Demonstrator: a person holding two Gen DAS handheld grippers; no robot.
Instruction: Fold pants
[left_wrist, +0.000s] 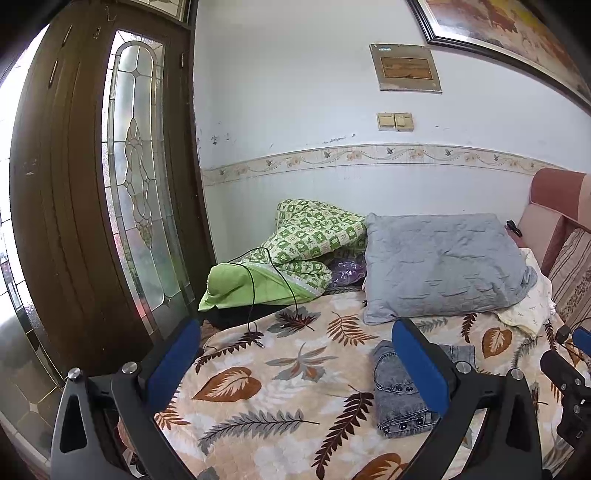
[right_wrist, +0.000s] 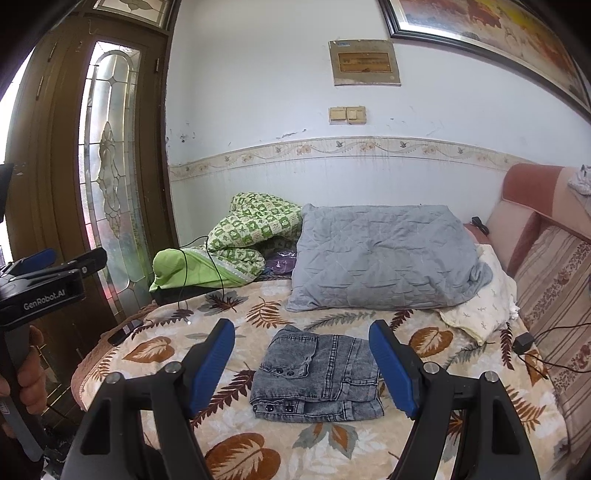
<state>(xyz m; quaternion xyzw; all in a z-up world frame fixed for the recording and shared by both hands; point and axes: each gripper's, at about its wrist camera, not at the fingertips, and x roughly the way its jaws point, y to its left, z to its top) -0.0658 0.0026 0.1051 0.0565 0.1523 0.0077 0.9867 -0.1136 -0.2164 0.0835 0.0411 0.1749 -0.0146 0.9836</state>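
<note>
The grey washed-denim pants (right_wrist: 319, 376) lie folded into a compact rectangle on the leaf-patterned bedspread (right_wrist: 147, 350), buttons along the near edge. My right gripper (right_wrist: 301, 365) is open and empty, held above and in front of the pants, not touching them. In the left wrist view the pants (left_wrist: 397, 402) lie at the lower right, partly behind my right finger. My left gripper (left_wrist: 295, 365) is open and empty, to the left of the pants, over the bedspread (left_wrist: 258, 387). The left gripper also shows in the right wrist view (right_wrist: 51, 262), held by a hand.
A grey quilted pillow (right_wrist: 384, 258) and a green checked blanket (right_wrist: 240, 236) lie at the back by the wall. A black cable (right_wrist: 207, 258) runs over the blanket. A cream cloth (right_wrist: 480, 310) and a charger (right_wrist: 522, 341) lie at the right by a striped cushion (right_wrist: 554, 295). A wooden glass door (right_wrist: 107, 166) stands left.
</note>
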